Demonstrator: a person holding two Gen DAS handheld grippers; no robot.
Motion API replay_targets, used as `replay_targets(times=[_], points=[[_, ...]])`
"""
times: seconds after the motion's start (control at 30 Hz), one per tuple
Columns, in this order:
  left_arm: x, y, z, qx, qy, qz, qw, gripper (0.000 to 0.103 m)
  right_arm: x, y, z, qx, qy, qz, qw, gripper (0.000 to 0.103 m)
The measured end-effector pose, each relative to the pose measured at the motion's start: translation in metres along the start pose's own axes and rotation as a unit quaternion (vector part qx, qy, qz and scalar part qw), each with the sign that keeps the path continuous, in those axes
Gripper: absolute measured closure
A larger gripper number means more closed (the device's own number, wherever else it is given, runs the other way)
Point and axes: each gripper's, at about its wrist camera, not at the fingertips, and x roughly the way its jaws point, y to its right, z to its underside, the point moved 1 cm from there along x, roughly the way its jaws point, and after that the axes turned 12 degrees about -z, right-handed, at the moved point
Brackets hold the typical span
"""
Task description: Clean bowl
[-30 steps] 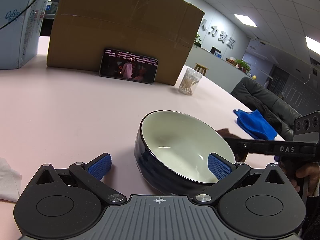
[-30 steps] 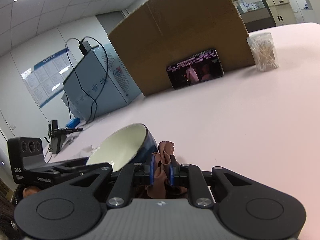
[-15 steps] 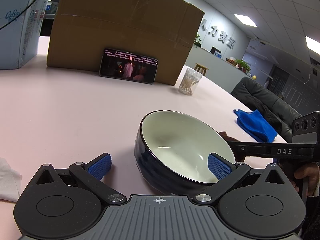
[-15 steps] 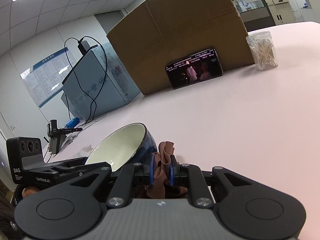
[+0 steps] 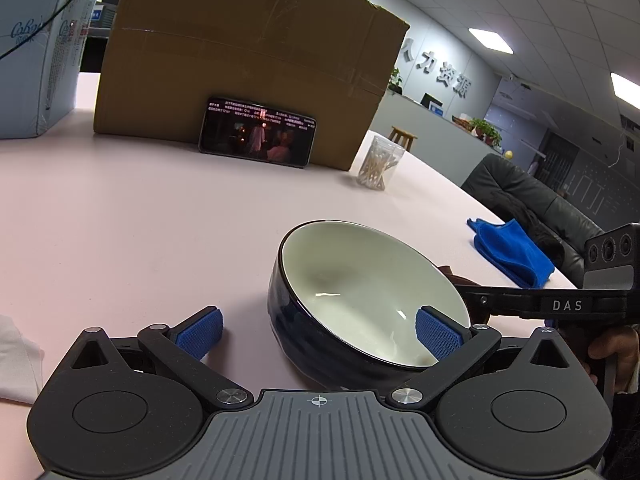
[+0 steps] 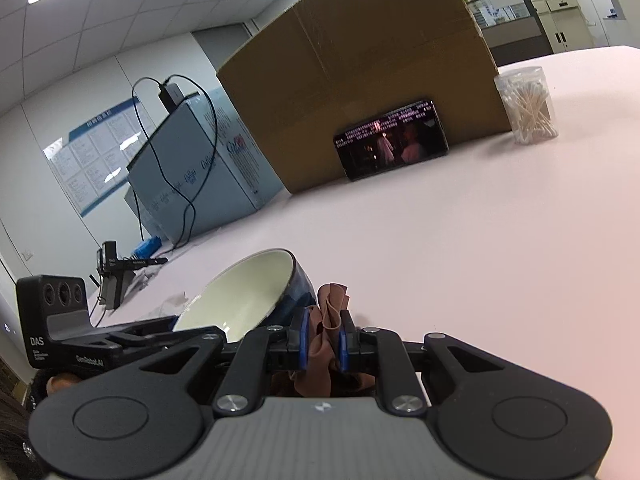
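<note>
A bowl point(image 5: 372, 292), dark blue outside and cream inside, stands on the pink table point(image 5: 160, 220). My left gripper point(image 5: 319, 336) is open around its near wall. One blue pad point(image 5: 438, 338) sits over the rim inside the bowl, and the other pad point(image 5: 200, 332) rests apart on the table to the left. My right gripper point(image 6: 323, 336) is shut on a crumpled brown cloth point(image 6: 332, 304). It is just beside the bowl point(image 6: 248, 292), at its outer right wall. In the left wrist view the right gripper's black arm point(image 5: 560, 304) reaches in from the right behind the rim.
A large cardboard box point(image 5: 248, 80) stands at the back with a phone point(image 5: 258, 138) playing video leaning on it. A jar of cotton swabs point(image 5: 378, 164), a blue cloth point(image 5: 512, 256), a pale blue carton point(image 5: 32, 60) and white paper point(image 5: 16, 360) lie around.
</note>
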Motion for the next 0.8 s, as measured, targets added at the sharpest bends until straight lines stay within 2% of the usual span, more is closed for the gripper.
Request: replay_targets(times=[0.13,0.27,0.37,0.8], points=[[0.0,0.0,0.0,0.0,0.0,0.0,1.0,0.0,-0.005,-0.003,0.0,-0.007,0.017,-0.01,1.0,0.086],[0.0,0.0,0.0,0.0,0.0,0.0,1.0,0.0,-0.014,-0.006,-0.002,-0.018,0.046,-0.047,0.998,0.085],[0.0,0.0,0.0,0.0,0.0,0.0,1.0,0.0,-0.013,-0.008,-0.001,-0.021,0.042,-0.045,0.998,0.081],[0.001,0.0,0.0,0.0,0.0,0.0,1.0,0.0,-0.011,0.0,-0.005,0.002,0.045,-0.03,0.999,0.082]])
